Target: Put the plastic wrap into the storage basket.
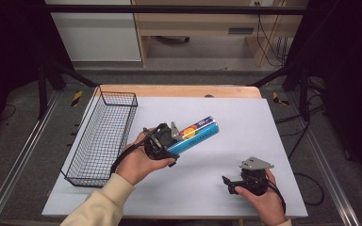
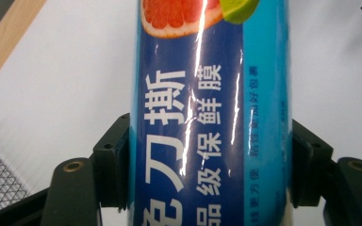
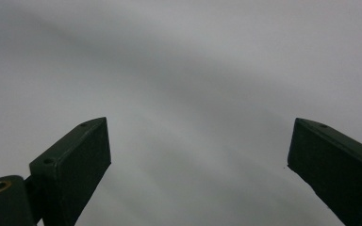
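A blue tube-shaped box of cling film [image 1: 195, 134], printed with fruit and white lettering, is lifted off the white table sheet [image 1: 245, 117] near its middle. My left gripper [image 1: 169, 141] is shut on the box's near end, and the box points up and to the right. In the left gripper view both black pads [image 2: 115, 160] press against the sides of the box [image 2: 207, 117]. My right gripper [image 1: 227, 182] rests low at the front right of the sheet. In the right gripper view its jaws stand wide apart with nothing between them, over bare sheet [image 3: 193, 94].
A black wire basket [image 1: 104, 136] stands along the left side of the sheet, with nothing seen inside. The wooden table edge [image 1: 179, 91] runs along the back. Dark frame posts [image 1: 42, 80] stand at the left and right.
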`<state>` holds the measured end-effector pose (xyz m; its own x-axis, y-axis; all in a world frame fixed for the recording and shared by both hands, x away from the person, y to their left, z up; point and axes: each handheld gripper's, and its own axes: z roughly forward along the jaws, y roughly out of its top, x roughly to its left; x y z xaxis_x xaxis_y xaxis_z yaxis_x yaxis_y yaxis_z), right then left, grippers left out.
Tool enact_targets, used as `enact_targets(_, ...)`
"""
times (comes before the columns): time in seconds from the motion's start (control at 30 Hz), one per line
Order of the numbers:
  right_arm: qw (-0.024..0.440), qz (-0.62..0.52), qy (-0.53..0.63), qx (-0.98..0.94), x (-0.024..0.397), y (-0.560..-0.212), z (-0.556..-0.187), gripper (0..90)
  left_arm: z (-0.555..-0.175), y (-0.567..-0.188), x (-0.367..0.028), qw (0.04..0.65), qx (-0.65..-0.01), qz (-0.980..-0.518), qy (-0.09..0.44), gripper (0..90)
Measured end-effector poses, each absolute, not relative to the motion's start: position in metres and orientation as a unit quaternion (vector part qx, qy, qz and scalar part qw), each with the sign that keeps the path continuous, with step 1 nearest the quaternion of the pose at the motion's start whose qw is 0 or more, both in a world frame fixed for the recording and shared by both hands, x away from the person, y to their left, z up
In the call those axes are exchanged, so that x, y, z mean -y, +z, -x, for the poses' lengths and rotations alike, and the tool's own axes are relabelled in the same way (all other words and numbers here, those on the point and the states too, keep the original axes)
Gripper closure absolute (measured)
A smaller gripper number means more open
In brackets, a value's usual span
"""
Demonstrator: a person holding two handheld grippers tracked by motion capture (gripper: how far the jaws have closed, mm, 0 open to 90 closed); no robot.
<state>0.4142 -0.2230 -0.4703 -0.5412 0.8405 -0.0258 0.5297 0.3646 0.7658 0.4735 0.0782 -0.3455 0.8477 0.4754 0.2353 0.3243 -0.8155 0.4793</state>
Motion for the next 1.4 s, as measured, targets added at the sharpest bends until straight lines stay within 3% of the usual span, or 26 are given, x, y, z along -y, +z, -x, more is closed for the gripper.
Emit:
enact_targets(0.8,0.212,-0.435,0.364,-0.796,0.223,-0.471,-0.414,7.1,-0.464,-0.308,-0.143,0.231,-0.277,-0.907,0.218,31.8)
enact_targets(1.4,0.211,-0.435,0.363,-0.797,0.224,-0.471,-0.414,7.1,-0.457,-0.301,-0.18,0.228,-0.318,-0.889,0.237,31.8)
